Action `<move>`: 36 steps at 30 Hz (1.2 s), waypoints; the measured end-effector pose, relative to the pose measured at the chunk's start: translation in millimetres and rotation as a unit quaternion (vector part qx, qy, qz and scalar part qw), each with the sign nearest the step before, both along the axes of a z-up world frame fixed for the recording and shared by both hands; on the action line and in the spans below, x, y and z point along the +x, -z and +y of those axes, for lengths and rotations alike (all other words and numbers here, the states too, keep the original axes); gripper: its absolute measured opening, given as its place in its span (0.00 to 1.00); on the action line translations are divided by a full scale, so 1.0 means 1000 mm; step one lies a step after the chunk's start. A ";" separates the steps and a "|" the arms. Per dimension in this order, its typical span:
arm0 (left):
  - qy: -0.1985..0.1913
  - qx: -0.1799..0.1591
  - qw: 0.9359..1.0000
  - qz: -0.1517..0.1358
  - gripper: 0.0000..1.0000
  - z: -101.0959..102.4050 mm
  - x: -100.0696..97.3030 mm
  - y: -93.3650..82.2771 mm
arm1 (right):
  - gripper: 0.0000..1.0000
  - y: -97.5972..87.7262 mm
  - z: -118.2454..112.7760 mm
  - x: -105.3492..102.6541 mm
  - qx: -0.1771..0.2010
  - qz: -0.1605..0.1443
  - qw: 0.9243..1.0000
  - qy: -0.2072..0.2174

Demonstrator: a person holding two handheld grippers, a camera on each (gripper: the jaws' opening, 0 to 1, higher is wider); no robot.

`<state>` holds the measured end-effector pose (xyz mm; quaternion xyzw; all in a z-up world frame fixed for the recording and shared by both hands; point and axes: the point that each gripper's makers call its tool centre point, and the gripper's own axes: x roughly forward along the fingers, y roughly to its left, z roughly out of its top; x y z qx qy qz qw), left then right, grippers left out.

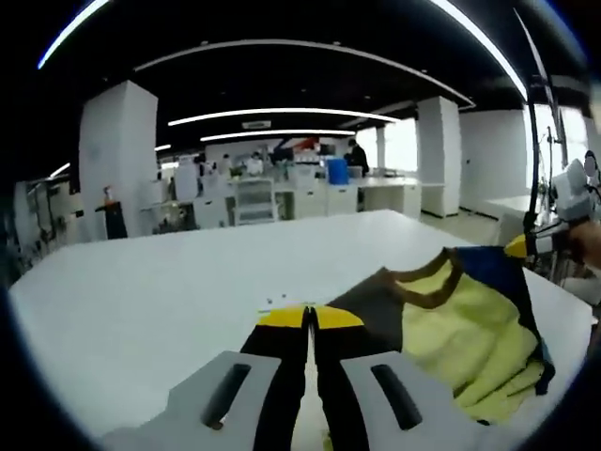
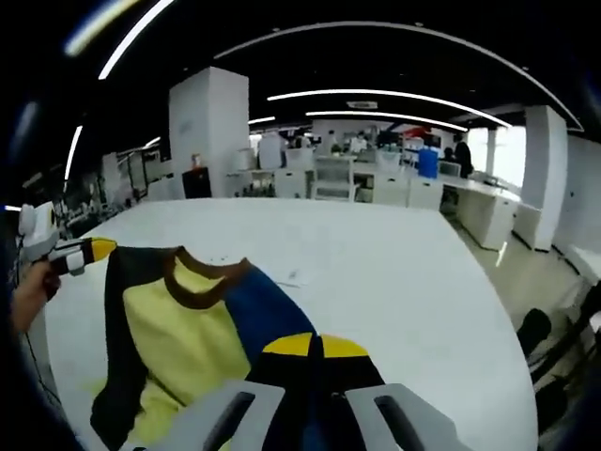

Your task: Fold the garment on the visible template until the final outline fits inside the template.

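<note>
The garment (image 1: 451,329) is a yellow knit top with a brown collar (image 1: 427,277), one dark sleeve and one blue sleeve. It lies partly bunched on the white table (image 1: 141,301). My left gripper (image 1: 308,315) has its jaws pressed together at the dark shoulder edge. In the right gripper view this gripper (image 2: 94,250) pinches that same corner of the garment (image 2: 178,329). My right gripper (image 2: 315,346) is shut on the blue shoulder. From the left gripper view the right gripper (image 1: 519,247) holds the blue corner raised.
The white table (image 2: 394,272) ends close on the right in the right gripper view, with a dark chair (image 2: 533,331) beyond it. A hand (image 2: 28,291) grips the left gripper's handle. Small marks (image 1: 277,301) dot the tabletop. Desks and pillars stand far behind.
</note>
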<state>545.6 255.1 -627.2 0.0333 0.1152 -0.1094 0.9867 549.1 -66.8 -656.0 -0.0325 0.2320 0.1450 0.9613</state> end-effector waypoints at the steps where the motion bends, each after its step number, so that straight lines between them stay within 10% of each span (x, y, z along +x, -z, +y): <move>1: -0.002 -0.003 1.000 0.000 0.00 0.000 0.005 0.001 | 0.00 0.003 -0.001 0.007 -0.001 -0.003 1.000 0.005; 22: -0.016 0.018 0.997 0.076 0.00 0.005 0.071 0.104 | 0.00 0.092 -0.005 0.084 0.006 0.053 0.998 0.026; 36: -0.012 0.040 0.994 0.101 0.00 0.013 0.069 0.124 | 0.11 0.115 -0.004 0.085 -0.010 0.090 0.996 0.016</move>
